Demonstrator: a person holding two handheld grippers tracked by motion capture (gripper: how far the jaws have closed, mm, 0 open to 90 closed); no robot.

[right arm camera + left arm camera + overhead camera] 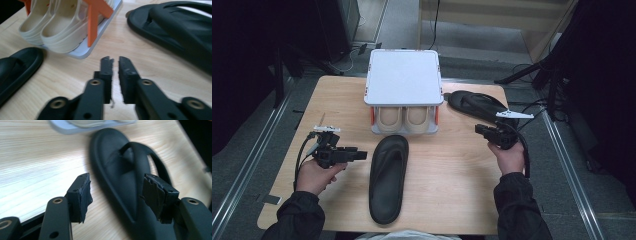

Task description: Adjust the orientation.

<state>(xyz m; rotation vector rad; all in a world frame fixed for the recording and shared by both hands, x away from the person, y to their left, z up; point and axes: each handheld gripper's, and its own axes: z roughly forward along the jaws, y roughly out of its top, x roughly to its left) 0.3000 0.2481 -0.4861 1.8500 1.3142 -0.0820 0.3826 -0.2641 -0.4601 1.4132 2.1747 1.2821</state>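
Wooden table (447, 190): black sandal (388, 177) lengthwise, toe toward rack (404, 75); left tongs (364, 155) wide, right tongs (478, 129) nearly closed, empty.

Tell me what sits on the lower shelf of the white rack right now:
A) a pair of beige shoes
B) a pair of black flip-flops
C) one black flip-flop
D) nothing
A: two beige shoes stand side by side under the top shelf of the white rack, while both black flip-flops lie out on the table.
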